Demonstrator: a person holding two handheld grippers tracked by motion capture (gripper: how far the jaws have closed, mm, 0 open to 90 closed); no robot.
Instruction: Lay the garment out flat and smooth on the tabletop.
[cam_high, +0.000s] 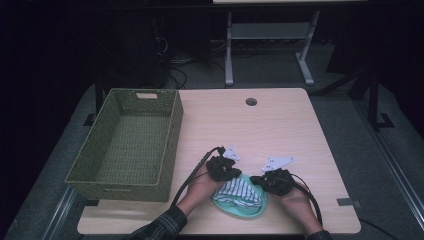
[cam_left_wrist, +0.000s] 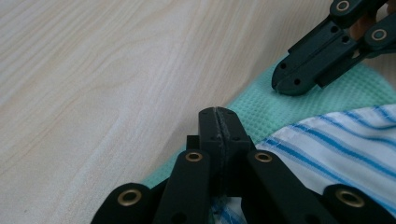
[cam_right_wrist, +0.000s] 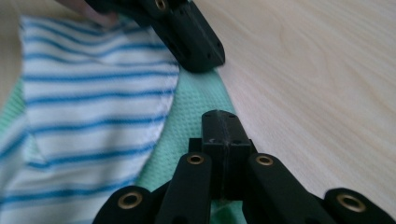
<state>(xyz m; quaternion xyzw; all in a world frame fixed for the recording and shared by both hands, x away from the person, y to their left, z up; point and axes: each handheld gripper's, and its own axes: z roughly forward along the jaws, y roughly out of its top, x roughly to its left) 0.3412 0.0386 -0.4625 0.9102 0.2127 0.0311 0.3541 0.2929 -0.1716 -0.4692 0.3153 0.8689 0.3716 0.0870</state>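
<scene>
Green cloth (cam_high: 243, 210) and striped cloth (cam_high: 239, 191) are being pinched on the tabletop (cam_high: 280, 125) by clenched left tongs (cam_high: 233, 173) and right tongs (cam_high: 256, 180), not yet being put in the basket (cam_high: 171, 131).

my worktop (cam_high: 280, 125) is pale wood with a round hole (cam_high: 251, 102); a green basket (cam_high: 127, 142) sits left, a green cloth (cam_high: 250, 210) lies near me.

Mint-green waffle cloth (cam_high: 248, 210) flat near table's front edge, blue-striped white cloth (cam_high: 240, 191) crumpled atop
</scene>
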